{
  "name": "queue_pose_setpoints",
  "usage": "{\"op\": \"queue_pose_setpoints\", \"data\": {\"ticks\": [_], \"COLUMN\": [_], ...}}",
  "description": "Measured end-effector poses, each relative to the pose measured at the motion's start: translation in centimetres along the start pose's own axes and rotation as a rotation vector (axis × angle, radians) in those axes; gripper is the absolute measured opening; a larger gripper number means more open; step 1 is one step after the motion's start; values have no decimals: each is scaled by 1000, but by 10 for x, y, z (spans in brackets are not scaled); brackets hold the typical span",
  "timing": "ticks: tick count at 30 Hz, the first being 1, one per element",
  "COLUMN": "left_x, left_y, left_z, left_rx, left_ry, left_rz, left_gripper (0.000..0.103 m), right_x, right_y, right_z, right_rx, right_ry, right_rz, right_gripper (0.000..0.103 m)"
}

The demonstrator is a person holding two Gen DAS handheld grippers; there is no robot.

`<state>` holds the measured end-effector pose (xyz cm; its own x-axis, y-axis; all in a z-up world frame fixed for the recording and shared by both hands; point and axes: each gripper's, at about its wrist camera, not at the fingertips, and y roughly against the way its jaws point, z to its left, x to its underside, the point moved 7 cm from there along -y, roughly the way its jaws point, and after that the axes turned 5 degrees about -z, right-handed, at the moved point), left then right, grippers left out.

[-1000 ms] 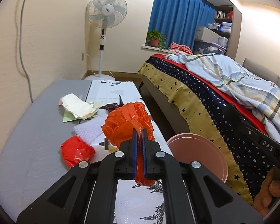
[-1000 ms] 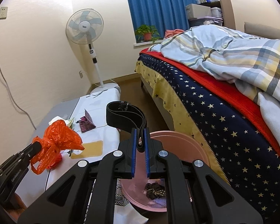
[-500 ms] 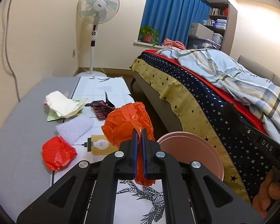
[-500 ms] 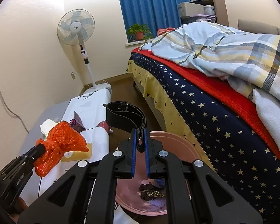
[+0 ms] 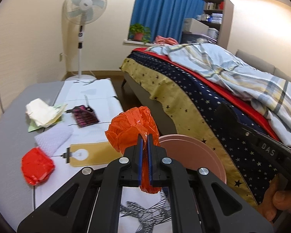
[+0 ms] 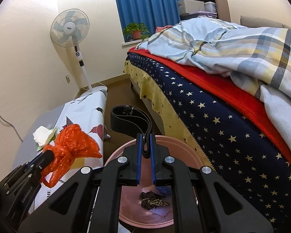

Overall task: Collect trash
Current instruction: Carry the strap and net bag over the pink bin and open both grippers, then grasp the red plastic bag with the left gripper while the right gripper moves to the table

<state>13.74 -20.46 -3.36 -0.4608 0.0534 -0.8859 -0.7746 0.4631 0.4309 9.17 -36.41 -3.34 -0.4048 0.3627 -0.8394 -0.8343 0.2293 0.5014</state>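
My left gripper (image 5: 145, 136) is shut on a crumpled orange plastic bag (image 5: 132, 128), held above the low table's right edge beside the pink bin (image 5: 194, 155). The same bag (image 6: 73, 147) and left gripper (image 6: 48, 155) appear at the left of the right wrist view. My right gripper (image 6: 145, 136) is shut on a black elastic band (image 6: 128, 120), which loops up over the pink bin (image 6: 188, 151). Dark scraps (image 6: 151, 202) lie at the bin's bottom. On the table sit a red wrapper (image 5: 36, 167), white bubble wrap (image 5: 54, 137), crumpled paper (image 5: 42, 112) and a purple packet (image 5: 85, 116).
A yellow tag with a bulb picture (image 5: 91, 153) lies on the white printed cloth (image 5: 95, 95). The bed (image 5: 213, 101) with a starred cover and plaid duvet stands close on the right. A standing fan (image 5: 83, 15) is by the far wall. A hand (image 5: 277, 200) shows at lower right.
The left gripper with the orange bag has shifted toward the pink bin, so the table items slid left in its view. The right gripper holds the band, little changed.
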Motion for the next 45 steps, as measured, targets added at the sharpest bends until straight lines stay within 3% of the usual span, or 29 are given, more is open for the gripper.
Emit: {"op": "queue_pose_setpoints", "data": {"ticks": [19,23,26,28,45], "left_x": [18,21,23,23,14], "left_y": [-30,-33,-34,-33,16], "left_z": [-33,-36,-34,-32,-3], "left_rx": [95,107,101,98,20], "left_ry": [-21,-25,-18,-11,-13], "left_rz": [60,75,83,83,41], "left_gripper": [4,5,14,22,22], "right_x": [3,4,5,7,6], "right_y": [-13,-14,-15,-15,13], "right_z": [-24,-29,-33,-34,-7], "right_rx": [63,73,83,89,17], "right_ry": [-41,-57,-70,-76,-34], "right_rz": [20,28,37,40,0], "right_gripper": [8,14,21,37,38]}}
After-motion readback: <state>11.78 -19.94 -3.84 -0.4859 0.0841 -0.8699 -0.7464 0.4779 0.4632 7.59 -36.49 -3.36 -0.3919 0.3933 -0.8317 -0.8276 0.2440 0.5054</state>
